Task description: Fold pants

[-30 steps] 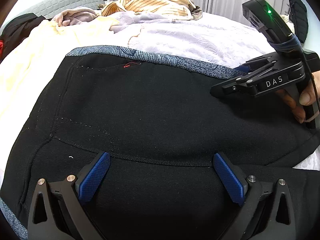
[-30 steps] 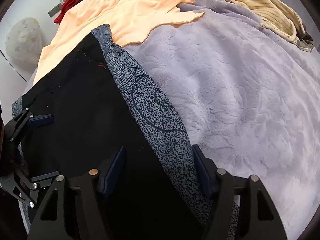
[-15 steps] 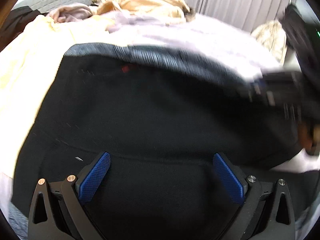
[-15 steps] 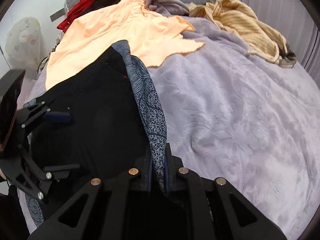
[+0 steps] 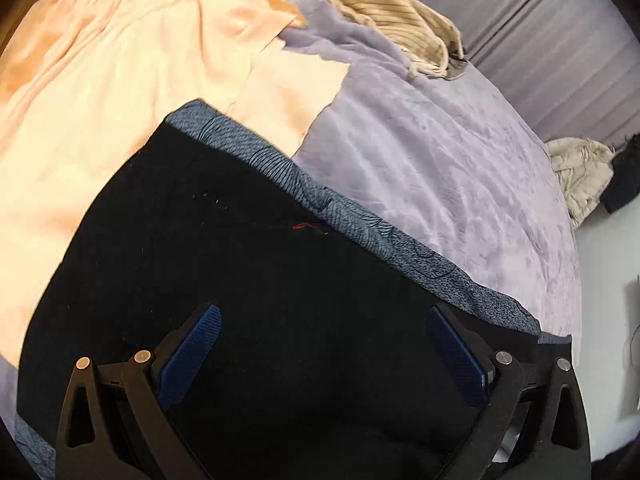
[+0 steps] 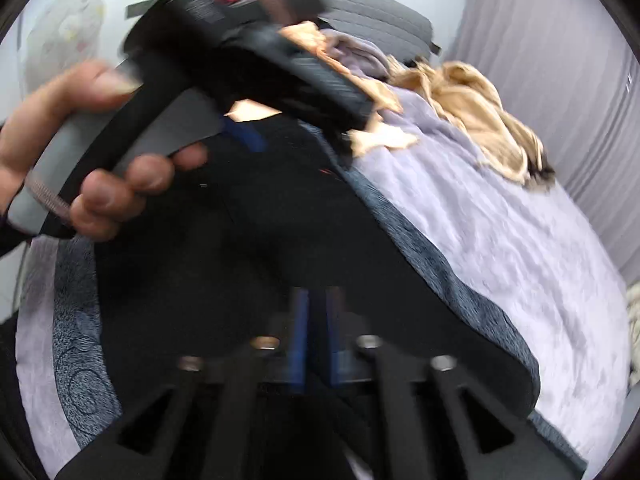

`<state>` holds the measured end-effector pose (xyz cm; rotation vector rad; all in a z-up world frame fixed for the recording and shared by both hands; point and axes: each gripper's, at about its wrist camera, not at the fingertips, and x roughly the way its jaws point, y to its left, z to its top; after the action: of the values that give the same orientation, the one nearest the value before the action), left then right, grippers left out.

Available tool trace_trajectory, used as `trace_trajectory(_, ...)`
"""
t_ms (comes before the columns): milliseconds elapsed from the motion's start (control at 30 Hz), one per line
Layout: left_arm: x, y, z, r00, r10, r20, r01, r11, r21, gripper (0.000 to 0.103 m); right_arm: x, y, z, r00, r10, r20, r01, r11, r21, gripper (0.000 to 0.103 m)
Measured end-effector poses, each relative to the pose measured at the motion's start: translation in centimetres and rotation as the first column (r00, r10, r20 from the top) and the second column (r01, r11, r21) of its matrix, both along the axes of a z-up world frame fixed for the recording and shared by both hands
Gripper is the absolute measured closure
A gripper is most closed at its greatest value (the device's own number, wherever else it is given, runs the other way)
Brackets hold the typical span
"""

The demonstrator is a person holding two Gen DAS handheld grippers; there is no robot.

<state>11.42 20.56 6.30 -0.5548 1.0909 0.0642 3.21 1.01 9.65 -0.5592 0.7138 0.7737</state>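
Observation:
The black pants (image 5: 248, 280) with a blue-grey patterned waistband (image 5: 360, 224) lie on the lilac bedspread. My left gripper (image 5: 324, 344) is open, its blue pads spread just above the black cloth. In the right wrist view the pants (image 6: 280, 240) fill the middle. My right gripper (image 6: 316, 320) is shut on a fold of the black pants near the waistband (image 6: 440, 276). The left gripper body (image 6: 256, 56), in a hand, shows blurred at upper left.
A peach garment (image 5: 120, 100) lies beside the pants at the left. A tan striped garment (image 5: 372, 8) lies far on the lilac bedspread (image 5: 460, 152). A beige heap (image 5: 580, 176) sits off the bed's right edge. Grey curtains hang behind.
My right gripper closed on the pants at the waistband and pulled that part across. My left gripper swung over the pants, staying open; the views are motion-blurred.

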Motion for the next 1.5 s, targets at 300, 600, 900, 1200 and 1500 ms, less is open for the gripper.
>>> trace_trajectory(300, 1.0, -1.4, -1.1, 1.0, -0.031, -0.004, 0.031, 0.997, 0.07, 0.0, 14.8, -1.8, -1.3, 0.983, 0.004, -0.183, -0.007, 1.0, -0.014, 0.0)
trace_trajectory(600, 2.3, 0.3, -1.9, 1.0, 0.003, -0.001, -0.003, 0.995, -0.095, 0.0, 13.8, 3.2, -4.7, 0.916, 0.154, -0.37, -0.192, 0.979, -0.068, 0.094)
trace_trajectory(900, 2.6, -1.1, 1.6, 0.992, 0.127, -0.002, -0.127, 0.988, -0.091, 0.0, -0.2, 3.7, -1.2, 0.989, 0.147, 0.01, -0.144, 0.981, -0.132, 0.094)
trace_trajectory(1200, 1.5, -1.6, -2.0, 0.987, 0.138, -0.085, -0.139, 0.99, -0.006, 0.083, -1.4, 3.4, -1.8, 0.997, 0.07, 0.043, -0.065, 0.991, -0.119, 0.094)
trace_trajectory(1500, -1.9, -1.4, -1.8, 0.992, 0.125, -0.023, -0.125, 0.992, 0.012, 0.084, 2.3, 1.5, -2.5, 0.999, 0.041, -0.009, -0.042, 0.988, -0.147, 0.031)
